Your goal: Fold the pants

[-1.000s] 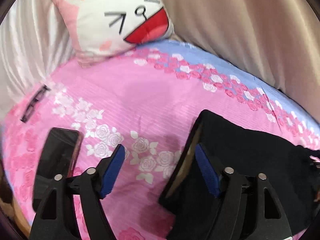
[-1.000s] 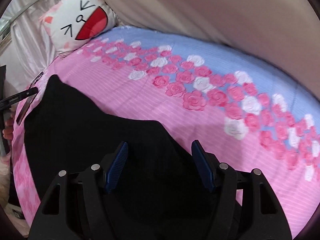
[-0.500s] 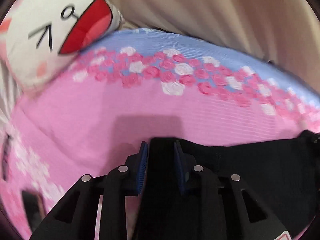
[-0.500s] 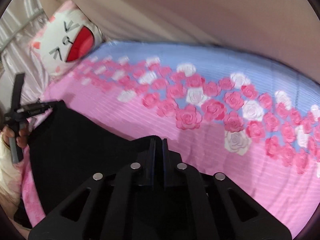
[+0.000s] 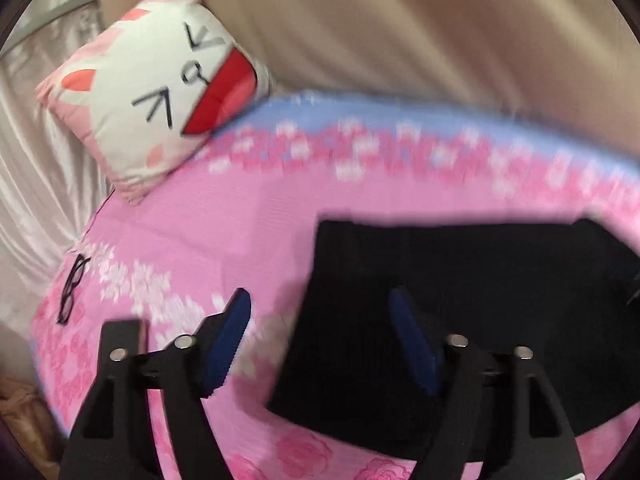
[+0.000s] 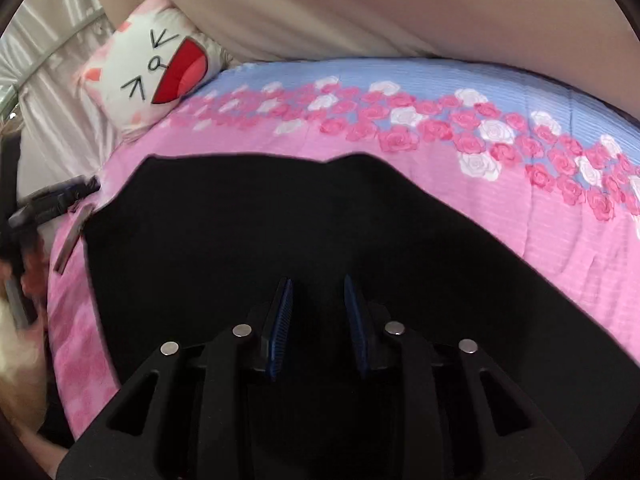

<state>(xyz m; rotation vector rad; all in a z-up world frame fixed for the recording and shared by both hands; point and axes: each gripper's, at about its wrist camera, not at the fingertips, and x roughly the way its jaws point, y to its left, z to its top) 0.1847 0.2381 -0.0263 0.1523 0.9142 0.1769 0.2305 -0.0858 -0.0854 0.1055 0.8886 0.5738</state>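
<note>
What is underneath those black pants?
The black pants lie flat on a pink rose-print bedspread, which shows all around them. Whatever sits directly beneath the cloth is covered and cannot be seen.

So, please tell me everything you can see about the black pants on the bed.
The black pants are a plain dark fabric, no seams or pockets readable. They lie flat on the pink rose-printed bedspread, spread wide with a straight near-square end in the left wrist view. The left gripper stands open astride that end's edge, pads not pressing. The right gripper, jaws narrowly apart and just opening, hovers over the cloth without holding it.
</note>
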